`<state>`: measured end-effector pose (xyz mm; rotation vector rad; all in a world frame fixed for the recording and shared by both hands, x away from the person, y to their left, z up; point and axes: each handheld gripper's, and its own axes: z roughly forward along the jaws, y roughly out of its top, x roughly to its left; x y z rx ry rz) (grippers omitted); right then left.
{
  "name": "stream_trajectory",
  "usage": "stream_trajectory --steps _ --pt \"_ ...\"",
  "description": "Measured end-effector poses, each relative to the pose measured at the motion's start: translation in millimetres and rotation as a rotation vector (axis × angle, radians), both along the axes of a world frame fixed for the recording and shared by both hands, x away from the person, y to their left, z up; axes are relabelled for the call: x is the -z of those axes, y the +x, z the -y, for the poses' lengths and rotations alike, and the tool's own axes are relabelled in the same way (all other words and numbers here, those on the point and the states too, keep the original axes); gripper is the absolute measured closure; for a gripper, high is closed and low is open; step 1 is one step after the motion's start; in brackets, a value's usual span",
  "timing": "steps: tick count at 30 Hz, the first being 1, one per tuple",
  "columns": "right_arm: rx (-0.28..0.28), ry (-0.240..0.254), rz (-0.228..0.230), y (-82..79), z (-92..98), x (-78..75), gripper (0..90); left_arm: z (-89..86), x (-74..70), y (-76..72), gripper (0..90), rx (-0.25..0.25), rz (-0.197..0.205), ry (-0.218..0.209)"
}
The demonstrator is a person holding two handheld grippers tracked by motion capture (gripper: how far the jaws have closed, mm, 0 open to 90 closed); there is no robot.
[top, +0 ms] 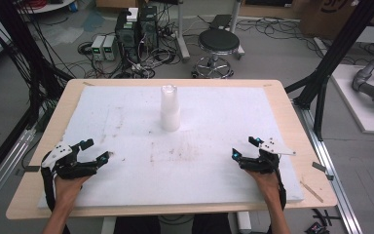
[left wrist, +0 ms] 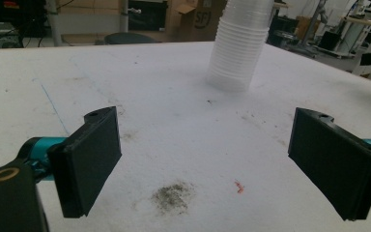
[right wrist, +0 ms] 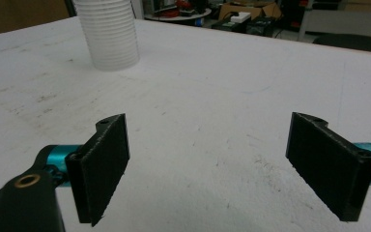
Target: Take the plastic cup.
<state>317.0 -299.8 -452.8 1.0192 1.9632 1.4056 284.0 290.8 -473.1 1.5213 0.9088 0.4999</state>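
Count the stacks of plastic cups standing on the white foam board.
1. A single stack of plastic cups stands upright on the foam board, at the middle of its far half. How many cups are nested in it cannot be told exactly.

- From above the near edge we look forward and down over the whole table (top: 282,105).
- Our two gripper views sit low, facing across the white pad (left wrist: 174,111).
- All three share the cup stack (top: 170,108).
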Motion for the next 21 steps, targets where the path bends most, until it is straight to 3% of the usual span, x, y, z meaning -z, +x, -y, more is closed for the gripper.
stream_trajectory --steps 7,21 --pt "-0.007 0.005 -0.032 3.2 0.2 0.0 15.4 -0.1 0.0 -0.6 11.3 0.005 0.007 0.001" --pt "-0.025 0.016 -0.047 5.0 1.5 0.0 15.4 -2.0 -3.2 2.5 11.2 0.006 0.019 -0.007"
